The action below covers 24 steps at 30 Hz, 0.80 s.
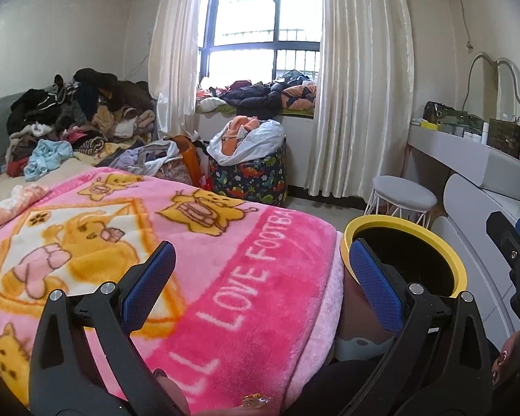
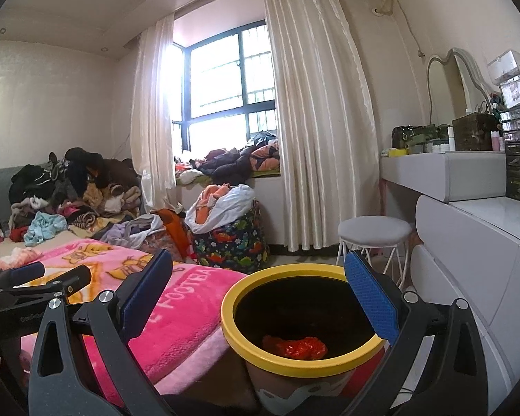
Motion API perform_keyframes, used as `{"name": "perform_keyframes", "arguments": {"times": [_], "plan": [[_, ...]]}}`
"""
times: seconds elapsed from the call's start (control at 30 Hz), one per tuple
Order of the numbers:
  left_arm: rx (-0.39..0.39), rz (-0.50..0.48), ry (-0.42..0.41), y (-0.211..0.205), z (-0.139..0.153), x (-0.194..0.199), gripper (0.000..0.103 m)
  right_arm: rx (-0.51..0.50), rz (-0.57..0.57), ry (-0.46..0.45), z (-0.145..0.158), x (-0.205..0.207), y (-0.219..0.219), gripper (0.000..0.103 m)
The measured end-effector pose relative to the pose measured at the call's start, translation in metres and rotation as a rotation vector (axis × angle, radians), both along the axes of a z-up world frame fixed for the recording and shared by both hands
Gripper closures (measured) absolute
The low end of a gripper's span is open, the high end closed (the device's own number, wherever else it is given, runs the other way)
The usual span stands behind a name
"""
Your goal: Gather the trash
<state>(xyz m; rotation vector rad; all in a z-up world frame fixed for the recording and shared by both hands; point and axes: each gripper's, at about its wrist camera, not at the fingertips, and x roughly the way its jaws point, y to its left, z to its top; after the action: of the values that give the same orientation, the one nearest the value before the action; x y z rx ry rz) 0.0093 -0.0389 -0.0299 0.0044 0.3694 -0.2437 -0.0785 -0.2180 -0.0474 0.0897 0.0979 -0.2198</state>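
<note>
A round bin with a yellow rim (image 2: 305, 357) stands beside the bed; it also shows in the left wrist view (image 1: 405, 223). A crumpled red wrapper (image 2: 294, 346) lies inside it. My right gripper (image 2: 260, 294) is open and empty, held over the bin's mouth. My left gripper (image 1: 263, 280) is open and empty over the pink blanket (image 1: 225, 277) at the bed's edge. A small golden candy wrapper (image 1: 256, 398) lies on the blanket near the camera, below the left gripper. The left gripper also shows at the left in the right wrist view (image 2: 52, 277).
Piled clothes (image 1: 79, 111) cover the far end of the bed. A dinosaur-print hamper (image 1: 249, 170) stands by the window. A white stool (image 1: 404, 196) and a grey dresser with cosmetics (image 1: 468, 149) stand on the right.
</note>
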Motion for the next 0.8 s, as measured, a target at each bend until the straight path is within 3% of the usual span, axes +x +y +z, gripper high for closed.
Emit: {"name": "perform_keyframes", "arguments": {"times": [0.8], "plan": [[0.004, -0.001, -0.014, -0.0013, 0.0007, -0.0026, 0.011, -0.001, 0.002, -0.018, 0.0007, -0.0037, 0.0010, 0.006]]}}
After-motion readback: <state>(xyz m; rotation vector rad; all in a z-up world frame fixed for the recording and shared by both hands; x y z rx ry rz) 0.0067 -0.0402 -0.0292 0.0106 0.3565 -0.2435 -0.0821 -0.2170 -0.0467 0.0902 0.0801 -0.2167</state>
